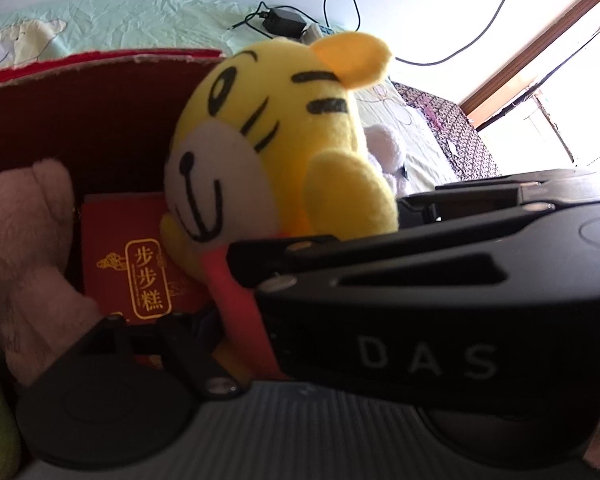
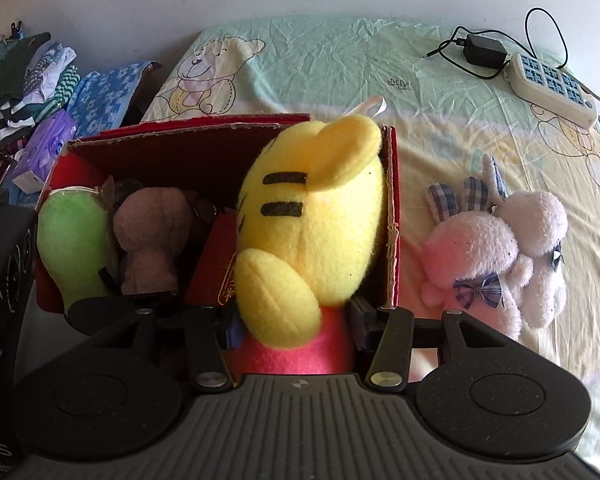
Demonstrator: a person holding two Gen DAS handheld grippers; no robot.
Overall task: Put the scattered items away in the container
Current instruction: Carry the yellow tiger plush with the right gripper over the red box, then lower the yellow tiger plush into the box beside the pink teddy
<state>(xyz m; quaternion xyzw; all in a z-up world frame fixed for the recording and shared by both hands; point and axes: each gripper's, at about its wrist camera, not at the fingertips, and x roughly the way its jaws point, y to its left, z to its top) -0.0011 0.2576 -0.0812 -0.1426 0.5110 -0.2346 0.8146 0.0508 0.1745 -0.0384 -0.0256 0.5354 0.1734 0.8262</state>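
The right gripper [image 2: 292, 326] is clamped on the yellow tiger plush [image 2: 312, 232], held over the red box [image 2: 392, 216] — inside are seen a green plush [image 2: 72, 240], a brown plush [image 2: 152, 236] and a red packet [image 1: 140, 264]. The left gripper's [image 1: 204, 344] state cannot be told. Two pink bunnies [image 2: 496, 256] are left on the bed [image 2: 340, 64].

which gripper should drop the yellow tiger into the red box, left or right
Right. The right gripper is shut on the yellow tiger, holding it at the red box opening. The left gripper grips nothing visible.

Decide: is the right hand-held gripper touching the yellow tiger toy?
Touching. The right wrist view shows the right hand-held gripper clamped on the yellow tiger toy at its red lower body.
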